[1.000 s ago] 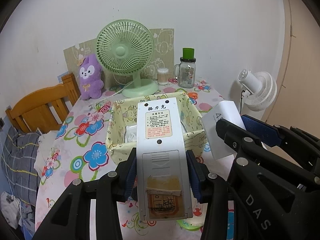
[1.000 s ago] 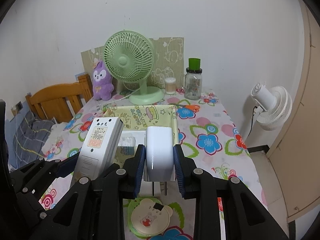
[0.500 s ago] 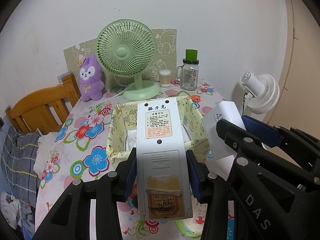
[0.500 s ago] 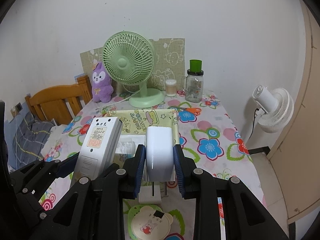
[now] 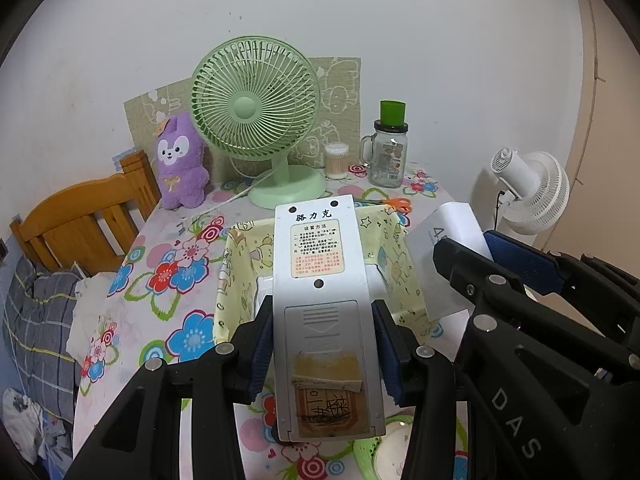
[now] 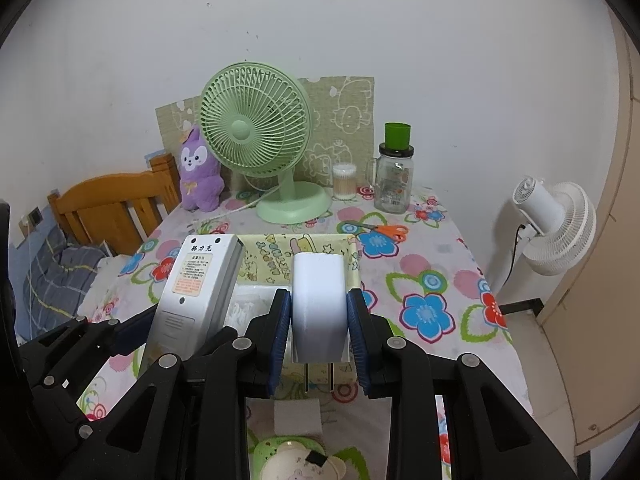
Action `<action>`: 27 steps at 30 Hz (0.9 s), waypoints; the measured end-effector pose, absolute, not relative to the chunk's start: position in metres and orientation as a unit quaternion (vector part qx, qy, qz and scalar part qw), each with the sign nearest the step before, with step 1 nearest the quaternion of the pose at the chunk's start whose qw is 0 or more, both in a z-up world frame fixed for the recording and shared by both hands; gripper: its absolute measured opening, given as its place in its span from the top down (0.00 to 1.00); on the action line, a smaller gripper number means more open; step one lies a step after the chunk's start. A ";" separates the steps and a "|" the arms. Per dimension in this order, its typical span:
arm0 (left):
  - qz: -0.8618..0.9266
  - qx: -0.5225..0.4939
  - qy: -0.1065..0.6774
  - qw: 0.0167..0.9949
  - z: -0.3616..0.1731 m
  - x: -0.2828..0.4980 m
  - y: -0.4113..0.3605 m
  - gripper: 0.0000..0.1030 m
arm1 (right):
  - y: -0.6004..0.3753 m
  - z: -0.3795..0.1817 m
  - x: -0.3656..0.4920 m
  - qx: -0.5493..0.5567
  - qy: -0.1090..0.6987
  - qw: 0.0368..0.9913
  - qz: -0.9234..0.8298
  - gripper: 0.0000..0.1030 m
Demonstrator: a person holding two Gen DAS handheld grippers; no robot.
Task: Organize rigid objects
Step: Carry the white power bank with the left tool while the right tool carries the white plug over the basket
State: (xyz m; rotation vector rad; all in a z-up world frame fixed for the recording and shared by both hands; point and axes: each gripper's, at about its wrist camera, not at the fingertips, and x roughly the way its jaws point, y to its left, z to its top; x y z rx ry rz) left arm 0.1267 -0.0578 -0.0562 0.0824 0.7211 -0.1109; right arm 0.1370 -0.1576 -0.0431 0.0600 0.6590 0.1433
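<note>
My left gripper (image 5: 322,347) is shut on a grey remote control (image 5: 322,296), held back side up above the near edge of a yellow cartoon-print fabric basket (image 5: 400,264). The remote also shows in the right wrist view (image 6: 198,280). My right gripper (image 6: 319,330) is shut on a white plug adapter (image 6: 319,308), prongs pointing down, above the basket's near right side (image 6: 296,250). The adapter shows in the left wrist view (image 5: 448,252) at the right. Small white items lie inside the basket.
A green desk fan (image 6: 260,136), purple plush (image 6: 198,172), cotton-swab jar (image 6: 344,180), glass jar with green lid (image 6: 394,176) and orange scissors (image 6: 384,230) stand on the floral table (image 6: 432,280). A green bear-shaped item (image 6: 296,460) and white block (image 6: 298,416) lie near. A wooden chair (image 6: 112,204) stands left, a white fan (image 6: 556,220) right.
Both grippers have pulled back and risen slightly from the basket while still holding the remote and the adapter; the table looks a little farther away.
</note>
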 end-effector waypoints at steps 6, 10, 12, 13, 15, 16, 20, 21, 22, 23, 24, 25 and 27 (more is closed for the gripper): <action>-0.050 0.036 0.359 0.931 -0.060 0.143 -0.055 0.54 | -0.154 -0.047 0.156 0.031 0.328 0.941 0.075 0.69; -0.049 0.037 0.362 0.930 -0.062 0.155 -0.054 0.54 | -0.153 -0.050 0.168 0.032 0.330 0.940 0.075 0.69; -0.049 0.036 0.364 0.929 -0.064 0.161 -0.053 0.54 | -0.153 -0.051 0.174 0.032 0.332 0.940 0.075 0.69; -0.050 0.036 0.365 0.929 -0.064 0.163 -0.053 0.54 | -0.153 -0.052 0.177 0.032 0.333 0.939 0.076 0.69; -0.050 0.034 0.368 0.928 -0.066 0.168 -0.053 0.54 | -0.153 -0.054 0.181 0.033 0.334 0.939 0.076 0.69; -0.050 0.034 0.369 0.927 -0.067 0.170 -0.053 0.54 | -0.153 -0.055 0.184 0.034 0.336 0.938 0.076 0.69; -0.051 0.031 0.376 0.925 -0.071 0.181 -0.054 0.54 | -0.153 -0.060 0.194 0.035 0.340 0.937 0.077 0.69; -0.053 0.031 0.378 0.924 -0.073 0.184 -0.054 0.54 | -0.153 -0.061 0.196 0.035 0.341 0.936 0.078 0.69; -0.053 0.032 0.380 0.923 -0.074 0.186 -0.054 0.54 | -0.153 -0.062 0.199 0.035 0.342 0.936 0.079 0.69; -0.054 0.032 0.382 0.922 -0.075 0.189 -0.054 0.54 | -0.153 -0.064 0.201 0.036 0.344 0.935 0.079 0.69; -0.054 0.032 0.383 0.922 -0.076 0.191 -0.054 0.54 | -0.153 -0.065 0.203 0.037 0.346 0.934 0.079 0.69; -0.054 0.032 0.384 0.921 -0.078 0.193 -0.054 0.54 | -0.153 -0.067 0.206 0.037 0.348 0.934 0.079 0.69; -0.056 0.028 0.387 0.920 -0.080 0.199 -0.054 0.54 | -0.153 -0.069 0.211 0.038 0.350 0.933 0.080 0.69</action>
